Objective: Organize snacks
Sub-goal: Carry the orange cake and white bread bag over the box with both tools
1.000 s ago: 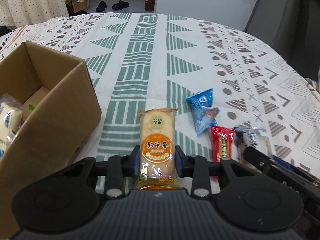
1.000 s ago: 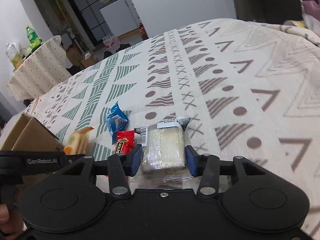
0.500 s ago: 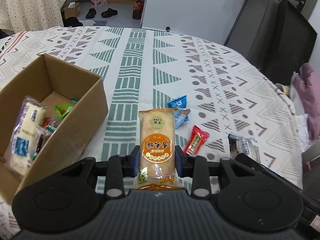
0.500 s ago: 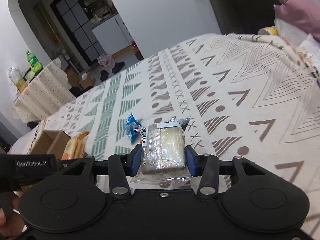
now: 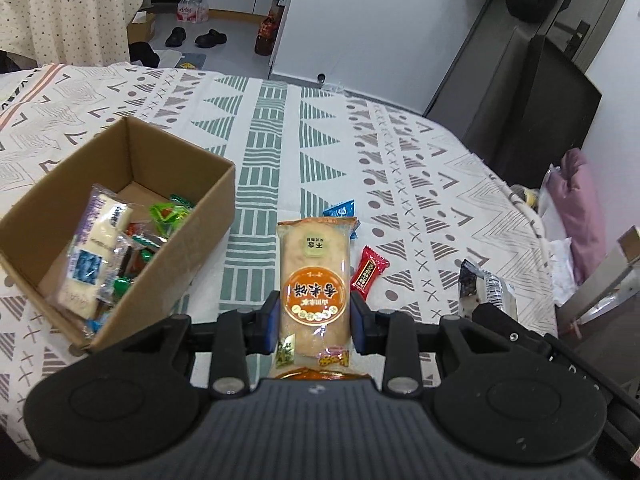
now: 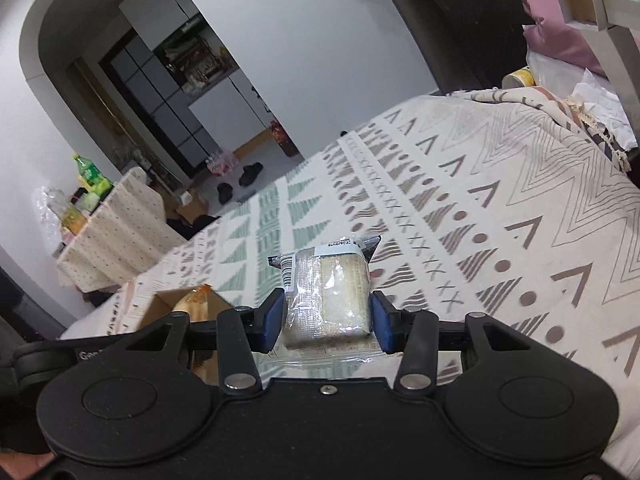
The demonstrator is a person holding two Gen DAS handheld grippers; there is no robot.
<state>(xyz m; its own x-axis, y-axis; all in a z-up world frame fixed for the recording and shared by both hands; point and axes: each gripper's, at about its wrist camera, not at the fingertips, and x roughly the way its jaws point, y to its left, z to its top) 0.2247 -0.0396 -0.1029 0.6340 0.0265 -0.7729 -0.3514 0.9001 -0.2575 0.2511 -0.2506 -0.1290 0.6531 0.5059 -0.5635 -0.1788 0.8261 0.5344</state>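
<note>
My left gripper (image 5: 314, 314) is shut on an orange rice-cracker packet (image 5: 314, 280), held lengthwise above the patterned tablecloth (image 5: 400, 152). To its left stands an open cardboard box (image 5: 192, 236) with several wrapped snacks inside. A red candy (image 5: 369, 269) and a blue packet (image 5: 340, 209) lie on the cloth just beyond the cracker. My right gripper (image 6: 326, 316) is shut on a clear-wrapped pale cake (image 6: 332, 292), raised over the cloth. In the right wrist view the box (image 6: 176, 300) and the cracker packet (image 6: 194, 298) show at lower left. The cake (image 5: 486, 286) also peeks in at the right of the left wrist view.
A second table with a dotted cloth (image 5: 72, 12) stands at the far left, shoes (image 5: 196, 36) on the floor behind. A dark chair (image 5: 528, 100) and a pink cloth (image 5: 580, 216) sit at the right edge of the table.
Both grippers have risen with their packets and drawn back. The box interior has come into view on the left, and the table snacks look smaller and farther below.
</note>
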